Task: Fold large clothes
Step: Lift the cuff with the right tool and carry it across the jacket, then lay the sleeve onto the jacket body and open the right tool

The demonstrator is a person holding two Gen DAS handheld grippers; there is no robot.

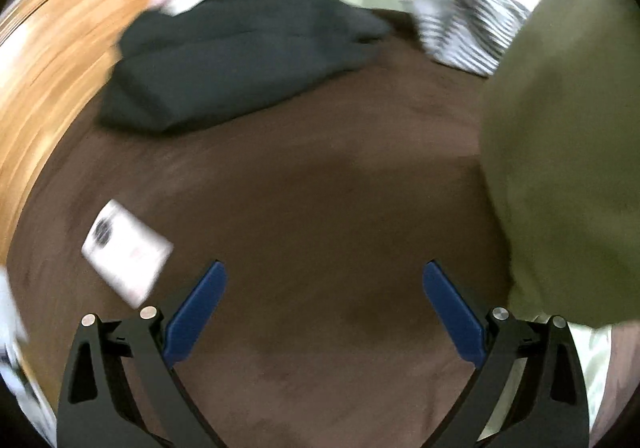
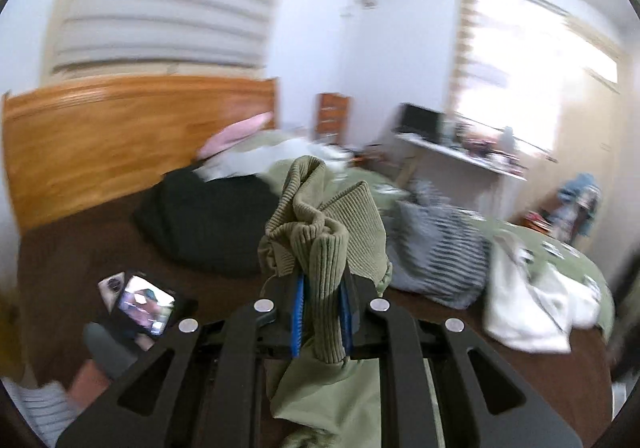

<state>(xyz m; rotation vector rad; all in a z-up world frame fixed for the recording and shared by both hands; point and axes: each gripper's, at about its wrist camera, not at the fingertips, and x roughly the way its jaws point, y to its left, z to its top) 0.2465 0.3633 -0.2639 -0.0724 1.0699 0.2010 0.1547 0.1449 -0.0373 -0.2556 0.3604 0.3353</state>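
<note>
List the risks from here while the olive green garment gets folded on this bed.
1. The right tool pinches only the ribbed cuff of the olive green garment; the fabric's weight could pull it free.
2. The white phone lies on the brown bedspread near the open left tool; hanging cloth could sweep over it or knock it.
3. Both views are blurred, so aim may be poor.

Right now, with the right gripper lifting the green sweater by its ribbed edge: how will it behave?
Probably floppy: the green sweater bunches above the right gripper and hangs limp below. Its ribbed knit likely grips the pads rather than slipping. It looks bulky, so it may swing.
</note>
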